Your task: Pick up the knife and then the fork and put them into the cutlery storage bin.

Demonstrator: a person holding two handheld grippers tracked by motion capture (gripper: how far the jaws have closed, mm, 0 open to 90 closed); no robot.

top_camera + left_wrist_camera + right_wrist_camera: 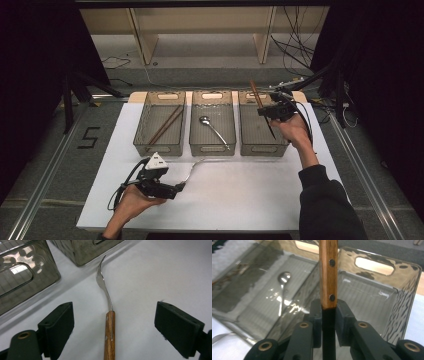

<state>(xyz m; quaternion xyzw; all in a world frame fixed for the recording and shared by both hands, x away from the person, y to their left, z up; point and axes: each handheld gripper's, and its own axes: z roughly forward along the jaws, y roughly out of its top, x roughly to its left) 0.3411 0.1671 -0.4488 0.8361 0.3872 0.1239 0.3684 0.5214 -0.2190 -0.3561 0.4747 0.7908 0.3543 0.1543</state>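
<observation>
Over the right-hand clear bin (263, 149), my right gripper (268, 111) is shut on a knife (256, 94) with a riveted wooden handle and a dark blade. In the right gripper view its jaws (328, 308) clamp where the wooden handle (328, 270) meets the blade, and the handle stands upright. A fork (192, 171) with a wooden handle lies on the white table near the front. My left gripper (180, 188) is open, and its jaws (114, 315) stand wide on either side of the fork's handle (110, 335) without touching it.
Three clear bins stand in a row at the back of the white table (260, 200). The left bin (168, 96) holds chopsticks (165, 125). A spoon (212, 127) lies in the middle bin (212, 149). Cables and table legs lie beyond the far edge.
</observation>
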